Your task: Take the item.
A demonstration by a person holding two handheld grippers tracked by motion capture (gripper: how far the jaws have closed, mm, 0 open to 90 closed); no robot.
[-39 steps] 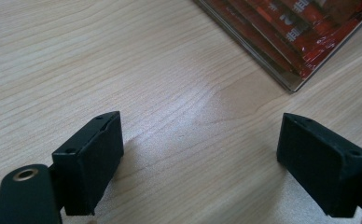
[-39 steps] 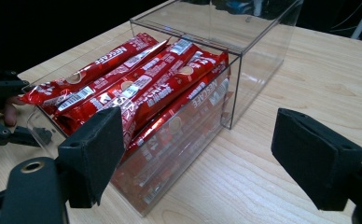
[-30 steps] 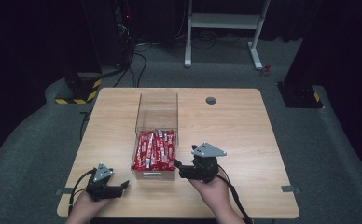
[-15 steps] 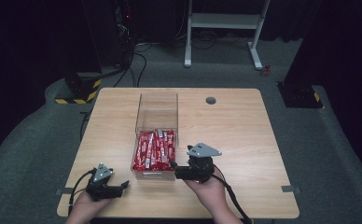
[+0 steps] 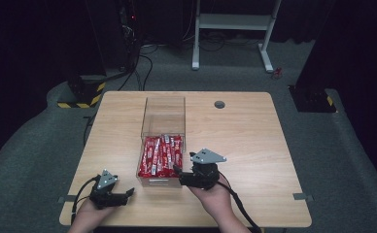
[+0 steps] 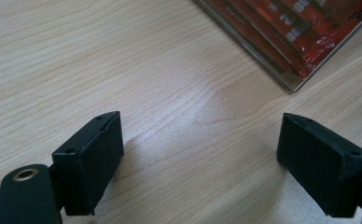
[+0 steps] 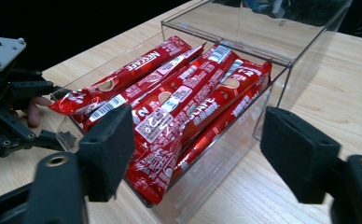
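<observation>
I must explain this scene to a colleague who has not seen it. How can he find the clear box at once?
Start at the wooden table. The clear box stands left of its middle, long and see-through, with no lid. Its near half holds red sachets, and the right hand-held gripper sits at its near corner; nothing else there is transparent.

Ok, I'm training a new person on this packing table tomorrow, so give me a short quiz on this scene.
1. True or false: the red packets lie inside the clear box.
2. Which gripper is nearer the packets: A the left gripper, B the right gripper?
3. What is between the open jaws of the left gripper as its own view shows them?

Key
1. True; they fill the near part of the box.
2. B; its open jaws straddle the box's near corner, with packet ends between them but not pressed.
3. Bare wooden table; nothing is held.
</observation>
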